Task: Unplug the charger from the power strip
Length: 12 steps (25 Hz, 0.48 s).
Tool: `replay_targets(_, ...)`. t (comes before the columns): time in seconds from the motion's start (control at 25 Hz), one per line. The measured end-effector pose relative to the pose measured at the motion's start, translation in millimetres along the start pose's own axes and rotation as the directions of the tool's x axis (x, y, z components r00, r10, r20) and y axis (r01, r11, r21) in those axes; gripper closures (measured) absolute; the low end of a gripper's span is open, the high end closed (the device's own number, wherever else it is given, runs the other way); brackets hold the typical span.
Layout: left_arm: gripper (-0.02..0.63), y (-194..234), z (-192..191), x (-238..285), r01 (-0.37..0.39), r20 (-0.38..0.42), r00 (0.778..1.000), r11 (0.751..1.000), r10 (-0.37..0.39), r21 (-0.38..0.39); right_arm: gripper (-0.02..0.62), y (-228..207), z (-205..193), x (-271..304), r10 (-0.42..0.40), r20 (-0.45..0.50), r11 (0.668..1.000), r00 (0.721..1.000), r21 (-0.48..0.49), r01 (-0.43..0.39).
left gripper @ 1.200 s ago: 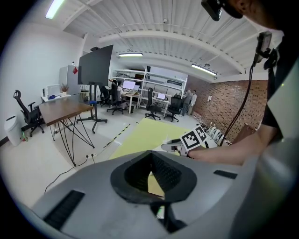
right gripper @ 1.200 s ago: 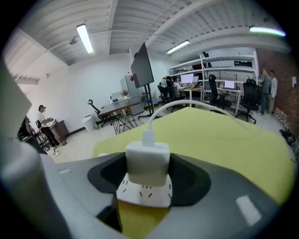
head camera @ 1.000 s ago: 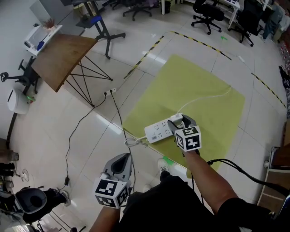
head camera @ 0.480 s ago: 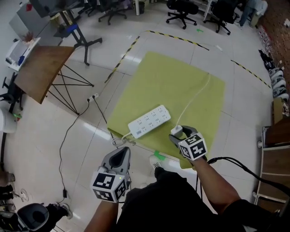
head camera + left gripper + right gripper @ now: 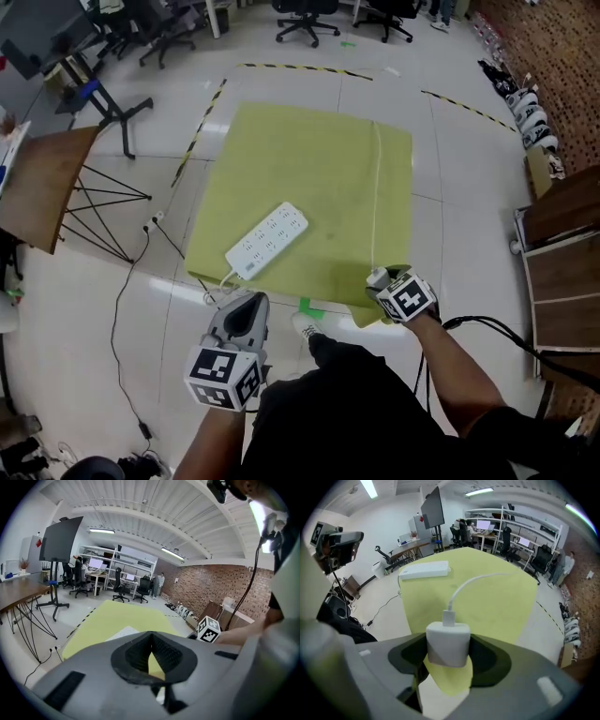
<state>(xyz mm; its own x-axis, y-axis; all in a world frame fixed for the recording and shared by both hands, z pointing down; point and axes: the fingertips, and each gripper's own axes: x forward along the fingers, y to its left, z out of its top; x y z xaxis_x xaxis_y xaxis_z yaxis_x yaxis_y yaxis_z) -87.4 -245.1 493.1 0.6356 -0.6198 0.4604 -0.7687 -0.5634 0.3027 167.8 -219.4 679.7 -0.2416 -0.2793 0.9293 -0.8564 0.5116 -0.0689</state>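
Right tongs (image 5: 380,281): closed on the sides of the white charger (image 5: 377,277). Left tongs (image 5: 246,306): closed, empty. Yellow mat (image 5: 309,169) on the floor carries the power strip (image 5: 267,241) toward its 7 o'clock corner. Charger is well apart from the strip, at its 4 o'clock, over the mat's near edge; cable (image 5: 377,187) trails to 12. Judged: unplugging done; only setting the charger down may remain.

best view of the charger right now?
Right gripper view: the charger fills the centre, clamped between the jaws, cable attached. Head view shows it only as a small white block. Left gripper view doesn't show it.
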Motion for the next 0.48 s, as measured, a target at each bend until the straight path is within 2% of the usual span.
replay_targets(0.2,0.6,-1,-8,-6,0.008,-0.005,1.0,1.0,-0.008,0.001,0.327,-2,-33,11,-0.023,-0.096,1.0,0.995,-0.021,0.021)
replay_targets(0.48,0.6,2,-12,-24,-0.016,0.003,1.0,1.0,0.016,-0.002,0.33,0,-37,18,-0.022,-0.081,1.0,0.997,-0.005,0.022)
